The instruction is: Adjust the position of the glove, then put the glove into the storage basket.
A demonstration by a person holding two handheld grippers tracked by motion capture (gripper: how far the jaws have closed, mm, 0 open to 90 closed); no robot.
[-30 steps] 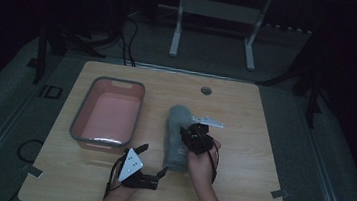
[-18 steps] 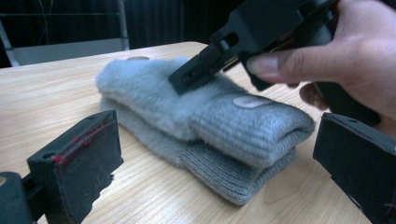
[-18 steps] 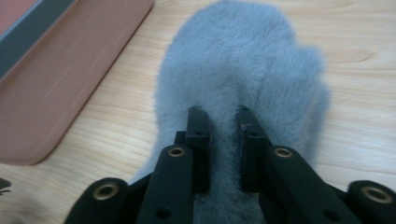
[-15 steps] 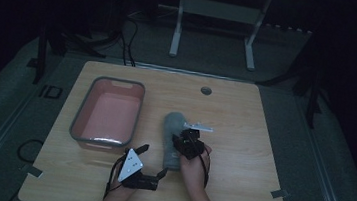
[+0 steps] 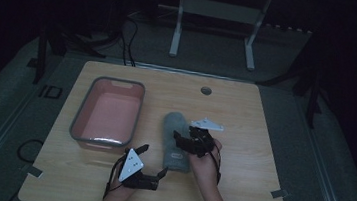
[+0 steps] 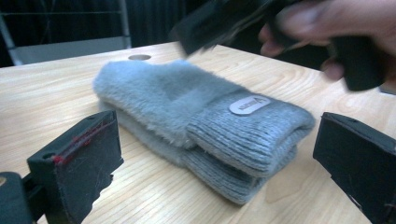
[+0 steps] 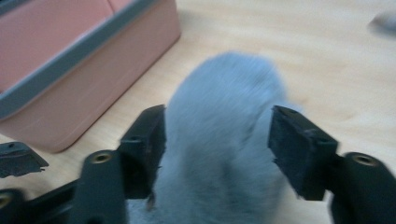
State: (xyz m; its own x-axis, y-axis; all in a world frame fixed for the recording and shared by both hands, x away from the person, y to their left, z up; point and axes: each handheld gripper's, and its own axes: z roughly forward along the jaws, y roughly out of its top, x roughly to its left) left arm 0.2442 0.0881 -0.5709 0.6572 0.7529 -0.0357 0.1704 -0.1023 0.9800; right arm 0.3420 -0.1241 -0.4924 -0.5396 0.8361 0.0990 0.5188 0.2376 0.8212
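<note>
Since a second ago the right hand-held gripper [image 5: 186,140] has slid nearer along the sock, from its far half toward the middle, while the left hand-held gripper [image 5: 152,167] has hardly shifted.

A grey fluffy sock [image 5: 176,139], folded double with its ribbed cuff and small label at the near end, lies flat on the tabletop [image 5: 243,137] just right of the pink tub [image 5: 108,116]. It lies lengthwise, near to far, which lets one tool come from above and the other from the cuff end.

In the right gripper view the jaws stand wide on either side of the fuzzy body [image 7: 219,154], straddling it without pinching; that suits a grasp across the middle, which looks like the step in hand. The right hand arches over the sock from the near right, wrist raised and jaws pointing down and to the left.

In the left gripper view the jaws are also wide apart, low over the wood and aimed at the cuff [image 6: 243,135], holding nothing. That hand rests near the table's near edge, forearm flat, probably waiting to take the cuff end for a lift toward the tub.
</note>
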